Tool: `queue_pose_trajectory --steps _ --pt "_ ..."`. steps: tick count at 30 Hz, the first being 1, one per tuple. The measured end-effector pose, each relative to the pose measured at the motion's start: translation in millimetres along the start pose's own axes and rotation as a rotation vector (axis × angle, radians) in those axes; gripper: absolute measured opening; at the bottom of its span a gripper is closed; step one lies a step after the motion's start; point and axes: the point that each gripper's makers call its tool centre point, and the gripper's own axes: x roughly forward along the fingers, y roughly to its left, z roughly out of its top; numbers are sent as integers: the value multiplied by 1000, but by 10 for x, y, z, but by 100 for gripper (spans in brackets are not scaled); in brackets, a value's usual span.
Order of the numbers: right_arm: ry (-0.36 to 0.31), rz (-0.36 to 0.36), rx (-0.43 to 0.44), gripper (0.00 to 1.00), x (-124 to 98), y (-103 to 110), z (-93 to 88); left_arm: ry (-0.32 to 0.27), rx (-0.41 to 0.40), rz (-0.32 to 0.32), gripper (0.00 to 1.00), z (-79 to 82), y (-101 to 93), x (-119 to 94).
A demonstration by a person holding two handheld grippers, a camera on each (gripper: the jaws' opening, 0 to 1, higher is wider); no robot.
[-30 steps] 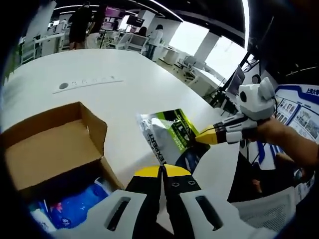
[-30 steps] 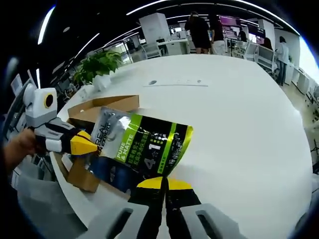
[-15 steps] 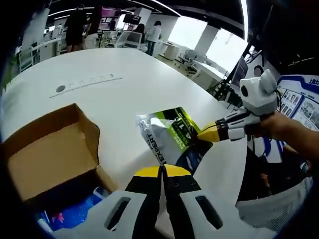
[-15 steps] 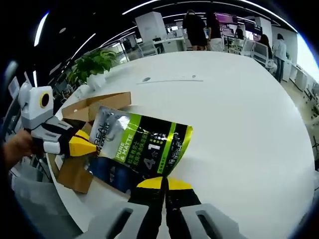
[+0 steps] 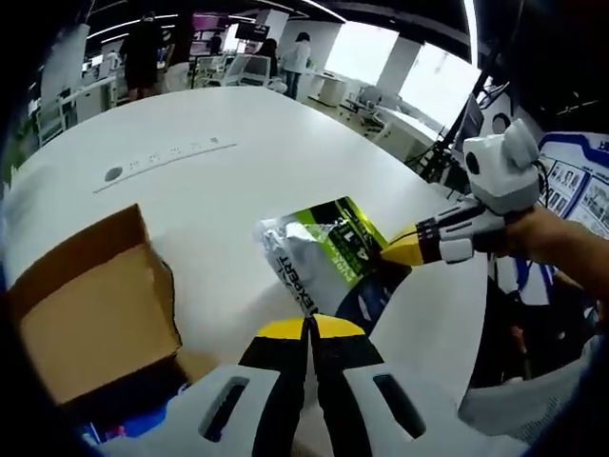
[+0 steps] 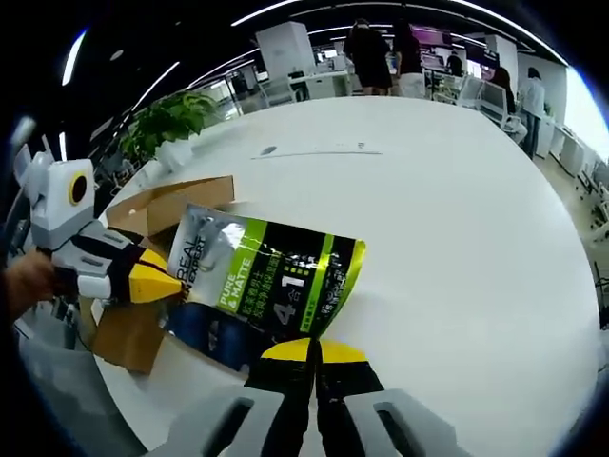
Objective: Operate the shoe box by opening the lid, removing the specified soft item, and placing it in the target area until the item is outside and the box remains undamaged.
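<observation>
Green, black and silver foil pouch [image 6: 269,286] hung above the white round table [image 6: 457,219], pinched at opposite edges by both grippers. The left gripper [image 6: 169,284] and right gripper [image 5: 395,255] were each clenched on it. Beside it stood the open brown cardboard shoe box [image 5: 90,309], blue packaging [image 5: 143,433] inside. A hand [image 5: 552,238] reached in, level.

The left gripper [image 5: 306,328] is keeping its jaws pressed together, as is the right gripper [image 6: 313,350]. Each is reaching toward the other, a hand [image 5: 559,238] gripping the right one.
</observation>
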Motion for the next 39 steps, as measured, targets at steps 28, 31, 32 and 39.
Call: queue_pose_trajectory --steps 28,31,32,39 --pt "10 -7 68 0 146 23 -261 281 605 124 1 -445 64 301" --pt "2 -5 81 0 159 40 -261 302 599 127 1 -487 96 324" --pt "0 -7 84 0 161 44 -263 307 605 129 1 -497 94 324" --pt "-11 -28 110 0 162 21 -267 296 674 146 5 -438 108 313"
